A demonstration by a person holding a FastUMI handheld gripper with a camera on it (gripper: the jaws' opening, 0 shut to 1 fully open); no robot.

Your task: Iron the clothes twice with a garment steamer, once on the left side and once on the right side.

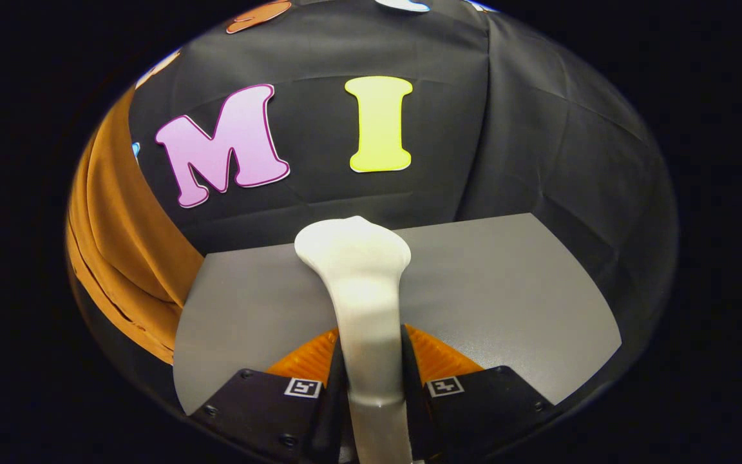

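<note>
A white garment steamer (361,283) runs from between my fingers out ahead, its wide head rising over the grey table (506,290). My gripper (373,361) is shut on the steamer's slim handle, one finger pressing on each side. An orange-brown garment (120,245) hangs to the left of the table, well to the left of the steamer head and apart from it. Its lower folds drop past the table's left edge.
The grey table stretches ahead and to the right of the fingers, with its far edge against the black cloth wall (538,148). The wall closes off the space behind and to the right.
</note>
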